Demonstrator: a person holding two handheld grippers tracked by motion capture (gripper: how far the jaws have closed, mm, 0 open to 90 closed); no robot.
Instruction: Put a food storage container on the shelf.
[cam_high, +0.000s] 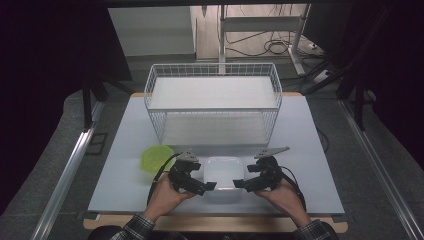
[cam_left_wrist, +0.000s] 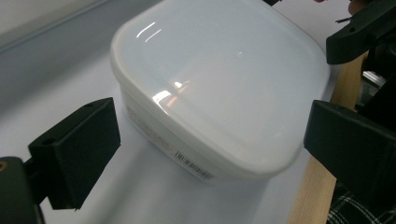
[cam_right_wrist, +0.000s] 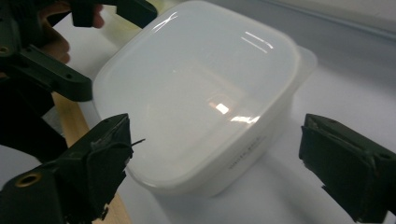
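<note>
Both grippers, left (cam_high: 209, 186) and right (cam_high: 241, 184), are held with jaws apart on either side of the lidded white container (cam_high: 223, 176) near the table's (cam_high: 125, 150) front edge, so it could easily get shoved off by an uneven squeeze.

White translucent plastic container (cam_high: 223, 177), rounded-square, lid seated flat on top. It sits upright on the counter (cam_high: 125, 150) near its front edge. A small printed label shows on one side wall.
</note>
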